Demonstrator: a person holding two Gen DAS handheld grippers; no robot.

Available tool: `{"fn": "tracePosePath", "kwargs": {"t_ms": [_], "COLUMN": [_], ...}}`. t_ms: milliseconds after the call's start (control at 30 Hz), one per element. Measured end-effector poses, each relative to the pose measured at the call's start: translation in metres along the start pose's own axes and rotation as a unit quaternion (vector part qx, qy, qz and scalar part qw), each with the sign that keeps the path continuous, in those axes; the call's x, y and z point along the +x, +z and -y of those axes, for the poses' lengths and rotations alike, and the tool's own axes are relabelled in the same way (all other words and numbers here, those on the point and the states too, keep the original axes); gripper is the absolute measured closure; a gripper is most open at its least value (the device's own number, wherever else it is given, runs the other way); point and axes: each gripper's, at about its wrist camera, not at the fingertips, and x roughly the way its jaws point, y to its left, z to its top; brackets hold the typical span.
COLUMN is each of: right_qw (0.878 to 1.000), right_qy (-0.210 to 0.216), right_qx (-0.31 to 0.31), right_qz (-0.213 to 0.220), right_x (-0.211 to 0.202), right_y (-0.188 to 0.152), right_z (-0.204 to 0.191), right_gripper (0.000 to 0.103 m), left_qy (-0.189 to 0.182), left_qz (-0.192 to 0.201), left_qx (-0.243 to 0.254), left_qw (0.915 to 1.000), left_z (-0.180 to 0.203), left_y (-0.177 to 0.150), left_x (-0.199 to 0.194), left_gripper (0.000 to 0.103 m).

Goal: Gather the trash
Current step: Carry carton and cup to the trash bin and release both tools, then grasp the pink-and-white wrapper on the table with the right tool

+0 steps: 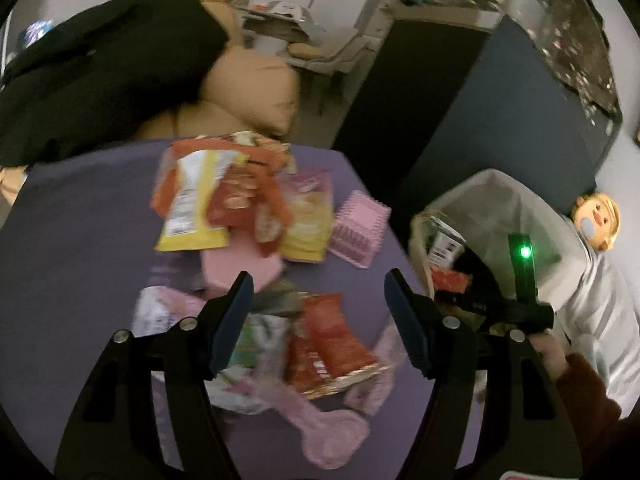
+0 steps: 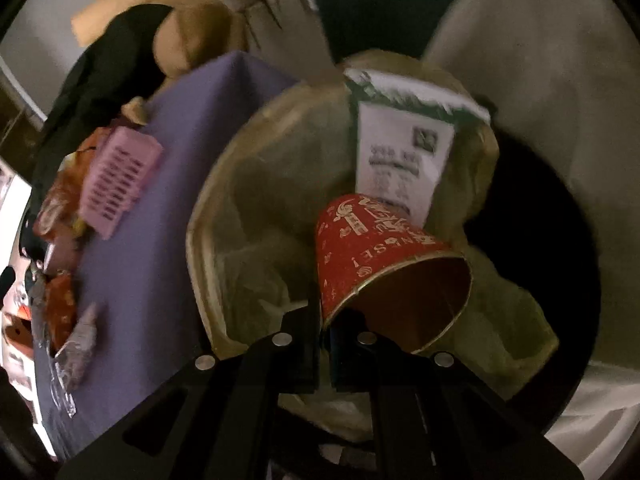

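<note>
My left gripper (image 1: 320, 320) is open and empty above a purple table (image 1: 80, 240), over a red snack wrapper (image 1: 336, 340) and other crumpled wrappers. A second pile of yellow and red snack bags (image 1: 224, 200) lies farther back. My right gripper (image 2: 325, 340) is shut on the rim of a red paper cup (image 2: 372, 256), holding it tilted over the bag-lined trash bin (image 2: 224, 216). A white-and-green carton (image 2: 400, 156) lies in the bin. In the left wrist view the bin (image 1: 520, 216) stands right of the table, with the right gripper (image 1: 520, 304) over it.
A pink ribbed box (image 1: 360, 228) sits on the table near the far pile, also in the right wrist view (image 2: 118, 180). A pink sock-like cloth (image 1: 332, 436) lies at the table's near edge. A black garment (image 1: 100, 64) and tan cushions (image 1: 248, 84) lie behind the table.
</note>
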Motion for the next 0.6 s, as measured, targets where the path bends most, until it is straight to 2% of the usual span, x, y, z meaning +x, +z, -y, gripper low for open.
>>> {"fn": "tracePosePath", "kwargs": {"t_ms": [167, 233, 267, 300, 467, 600], "right_qw": [1.000, 0.999, 0.999, 0.999, 0.995, 0.992], "right_qy": [-0.008, -0.011, -0.015, -0.016, -0.014, -0.011], "right_qx": [-0.011, -0.030, -0.041, -0.045, -0.038, -0.041], "right_qz": [-0.022, -0.012, 0.001, 0.011, 0.095, 0.119], "right_x": [-0.006, -0.016, -0.023, -0.031, -0.082, -0.109], "right_y": [-0.008, -0.011, -0.012, -0.012, -0.007, 0.004], "right_z": [-0.006, -0.012, -0.013, -0.015, -0.018, -0.025], "right_gripper": [0.095, 0.079, 0.060, 0.055, 0.055, 0.055], "left_qy": [0.001, 0.002, 0.001, 0.002, 0.010, 0.017], "left_qz": [0.004, 0.008, 0.009, 0.010, 0.020, 0.024], "left_qx": [-0.023, -0.027, -0.028, -0.029, -0.037, -0.042], "left_qw": [0.9997, 0.9996, 0.9996, 0.9995, 0.9991, 0.9987], "left_z": [-0.026, -0.033, -0.034, -0.036, -0.052, -0.065], "left_y": [0.000, 0.001, 0.001, 0.001, -0.001, -0.006], "left_x": [-0.001, -0.004, -0.005, -0.006, -0.020, -0.030], "left_gripper": [0.038, 0.038, 0.038, 0.038, 0.037, 0.037]}}
